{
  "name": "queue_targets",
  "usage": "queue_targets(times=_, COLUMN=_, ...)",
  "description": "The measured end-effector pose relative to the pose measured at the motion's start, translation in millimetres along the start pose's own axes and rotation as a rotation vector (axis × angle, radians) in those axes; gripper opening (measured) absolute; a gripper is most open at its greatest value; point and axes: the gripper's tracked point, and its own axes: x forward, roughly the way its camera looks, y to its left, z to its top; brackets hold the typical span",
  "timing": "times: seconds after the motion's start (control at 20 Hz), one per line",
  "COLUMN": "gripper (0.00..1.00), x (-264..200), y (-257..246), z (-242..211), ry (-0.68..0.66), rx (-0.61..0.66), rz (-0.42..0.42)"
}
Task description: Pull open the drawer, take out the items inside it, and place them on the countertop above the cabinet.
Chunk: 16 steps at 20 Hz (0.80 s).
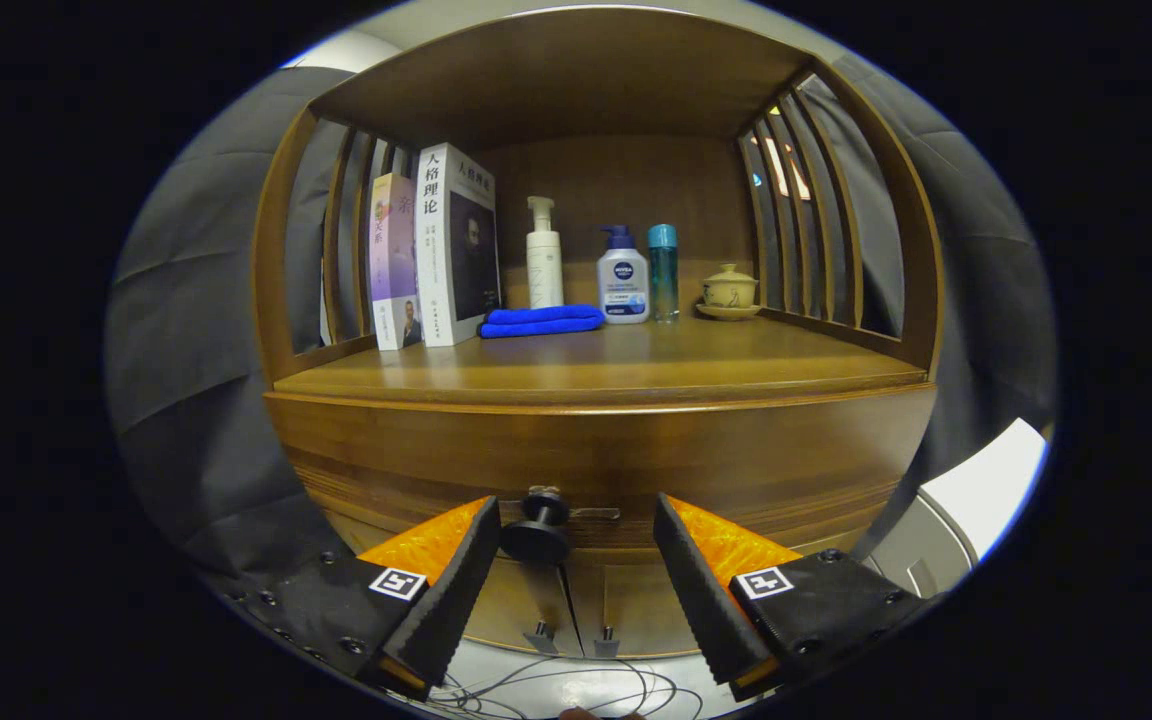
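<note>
We hold the gripper (pixel 576 535) spread wide, its fingers flanking the closed drawer's black knob (pixel 538 528) without touching it.

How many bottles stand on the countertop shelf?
3: a white pump bottle behind the blue cloth, a blue-capped pump bottle to its right, then a slim teal bottle. The open tool straddles the drawer knob. None looks hidden.

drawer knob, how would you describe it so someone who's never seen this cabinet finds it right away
Start at the wooden cabinet with books and bottles on its countertop. Below that, on the drawer front, sits a small round dark drawer knob. It lies between the fingers of the open claw, nearer the left one, and is larger than the two small pulls on the doors beneath.
</note>
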Motion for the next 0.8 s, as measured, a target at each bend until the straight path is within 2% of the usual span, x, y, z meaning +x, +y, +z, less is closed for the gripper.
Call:
queue_targets(times=0.65, gripper=0.97, x=26.9, y=-0.1, z=-19.3, ry=0.026, rx=-0.048, rz=-0.056)
queue_targets(times=0.75, gripper=0.96, x=28.1, y=1.0, z=-18.2, ry=0.021, rx=-0.042, rz=-0.066)
queue_targets(times=0.8, gripper=0.92, x=27.0, y=1.2, z=-17.3, ry=0.019, rx=-0.040, rz=-0.075)
